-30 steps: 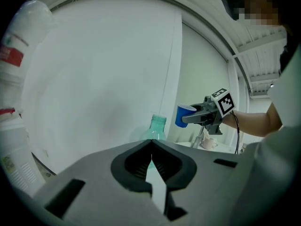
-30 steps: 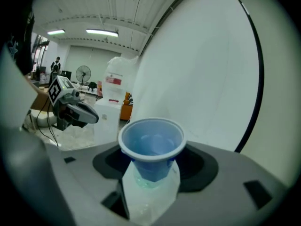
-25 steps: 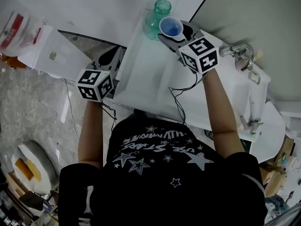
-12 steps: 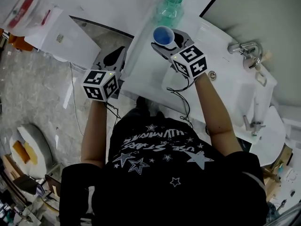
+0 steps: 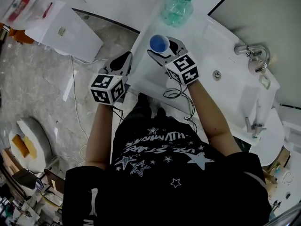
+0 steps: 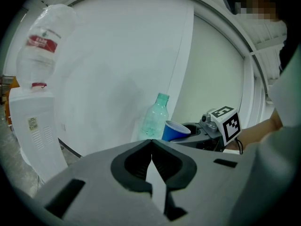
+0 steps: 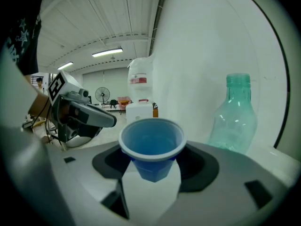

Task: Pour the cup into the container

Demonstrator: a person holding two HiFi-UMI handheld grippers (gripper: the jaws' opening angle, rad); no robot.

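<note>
White counter (image 5: 144, 66), grey floor (image 5: 42, 93), right gripper (image 5: 165, 50) pinching blue cup (image 5: 159, 44), left gripper (image 5: 122, 62) jaws together.

Bare worktop (image 5: 207, 36) lies between the blue cup (image 5: 159, 44) in the right hand-held gripper (image 5: 163, 49) and the green bottle (image 5: 178, 6) by the wall. The tap (image 5: 254, 55) stands well to the right. The left hand-held gripper (image 5: 123, 61) hangs at the worktop's left edge, seemingly clear of it; a water dispenser (image 5: 66, 29) stands farther left.
</note>
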